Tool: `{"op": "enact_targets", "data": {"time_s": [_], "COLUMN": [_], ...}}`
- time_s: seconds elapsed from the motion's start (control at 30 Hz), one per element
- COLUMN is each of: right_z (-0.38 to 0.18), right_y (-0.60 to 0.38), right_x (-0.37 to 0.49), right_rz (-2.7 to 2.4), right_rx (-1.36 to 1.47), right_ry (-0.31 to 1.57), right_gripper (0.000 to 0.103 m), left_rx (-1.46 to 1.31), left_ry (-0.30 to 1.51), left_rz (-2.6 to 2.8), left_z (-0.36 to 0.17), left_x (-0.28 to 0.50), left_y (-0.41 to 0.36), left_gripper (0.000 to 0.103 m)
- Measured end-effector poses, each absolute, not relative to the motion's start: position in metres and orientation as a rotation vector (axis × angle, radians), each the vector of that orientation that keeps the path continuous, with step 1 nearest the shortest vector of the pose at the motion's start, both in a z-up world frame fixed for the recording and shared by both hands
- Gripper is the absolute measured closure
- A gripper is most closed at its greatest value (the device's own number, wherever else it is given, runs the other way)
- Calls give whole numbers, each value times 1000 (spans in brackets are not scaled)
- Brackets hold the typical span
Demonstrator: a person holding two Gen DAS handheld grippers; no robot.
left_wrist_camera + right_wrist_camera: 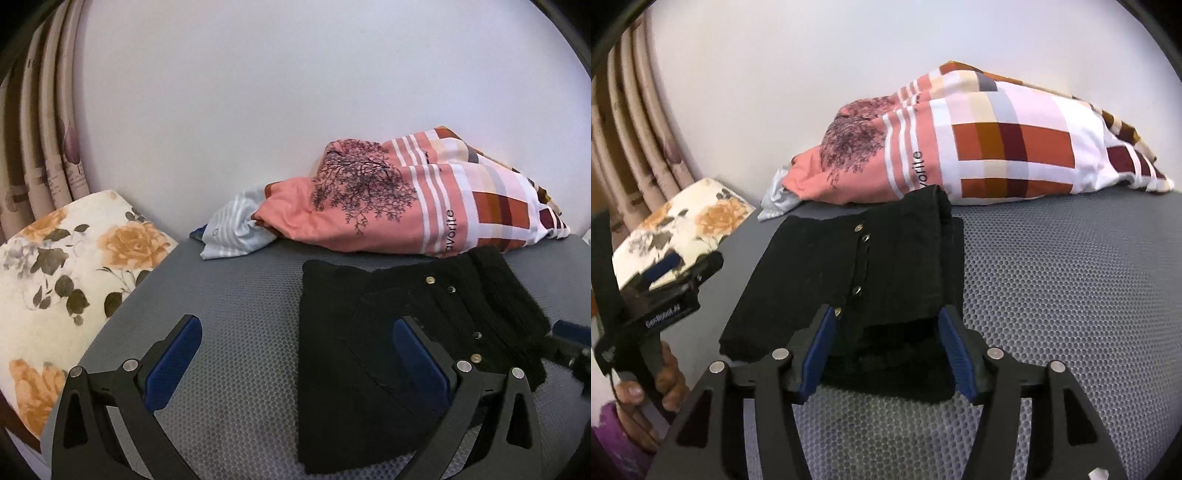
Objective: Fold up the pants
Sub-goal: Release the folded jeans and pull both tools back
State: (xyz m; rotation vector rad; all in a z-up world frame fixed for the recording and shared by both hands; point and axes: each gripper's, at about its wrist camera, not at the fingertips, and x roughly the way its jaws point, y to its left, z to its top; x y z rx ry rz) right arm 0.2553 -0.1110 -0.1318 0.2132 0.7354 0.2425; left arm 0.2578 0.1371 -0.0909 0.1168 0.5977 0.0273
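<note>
Black pants (pixel 388 332), grey honeycomb mat (pixel 229 295), orange-floral cream pillow (pixel 74 266).

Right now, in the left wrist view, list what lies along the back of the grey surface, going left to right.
Patterned curtain → floral cushion → pale striped cloth → pink tree-print bedding, running into its checked part at the far right.
</note>
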Motion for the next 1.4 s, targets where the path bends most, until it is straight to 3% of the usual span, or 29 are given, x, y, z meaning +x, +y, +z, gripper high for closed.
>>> {"op": "enact_targets", "data": {"time_s": [0.17, 0.8, 1.4], "right_z": [-124, -69, -37], "right_y": [-97, -110, -107], "right_x": [243, 187, 154], "right_rz": [273, 270, 285], "right_rx": [187, 203, 194], "right_ry": [732, 658, 616], "right_gripper": [45, 39, 34], "left_rx": [138, -106, 44], "left_ry": [651, 447, 484], "left_rz": [49, -13, 51], "left_z": [-83, 13, 30], "left_x": [254, 173, 139], "left_y": [128, 122, 108], "left_gripper": [0, 0, 0]}}
